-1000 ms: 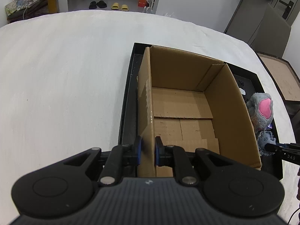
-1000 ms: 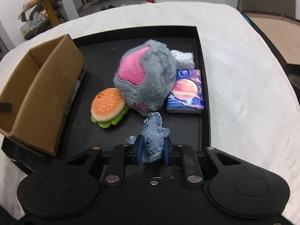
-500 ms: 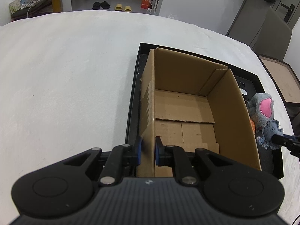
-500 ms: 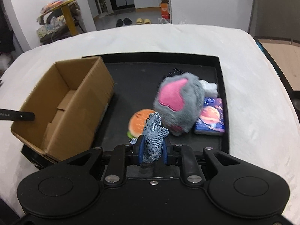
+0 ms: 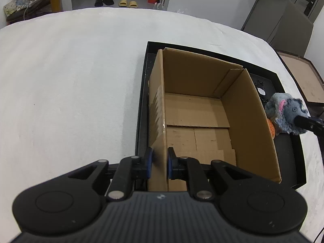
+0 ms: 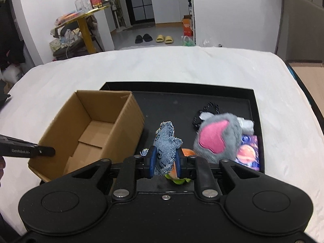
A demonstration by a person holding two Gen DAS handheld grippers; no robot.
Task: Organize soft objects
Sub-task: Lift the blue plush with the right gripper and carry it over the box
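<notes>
My left gripper (image 5: 158,165) is shut on the near-left wall of an open, empty cardboard box (image 5: 204,117) that stands in the left part of a black tray (image 5: 141,109). My right gripper (image 6: 164,164) is shut on a small blue denim toy (image 6: 165,141) and holds it above the tray (image 6: 174,101), just right of the box (image 6: 95,129). A grey plush with a pink patch (image 6: 218,137), an orange burger plush (image 6: 187,152) and a tissue pack (image 6: 249,151) lie in the tray's right half. The left view shows the denim toy (image 5: 293,111) beyond the box's right wall.
The tray sits on a white cloth-covered table (image 6: 162,64). A small black and white item (image 6: 206,113) lies behind the grey plush. Beyond the table are a yellow side table (image 6: 85,26) with clutter, slippers (image 6: 154,38) on the floor and a grey cabinet (image 5: 283,20).
My right gripper has risen and drawn back with the denim toy, and moved left toward the box. My left gripper has kept its grip on the box wall.
</notes>
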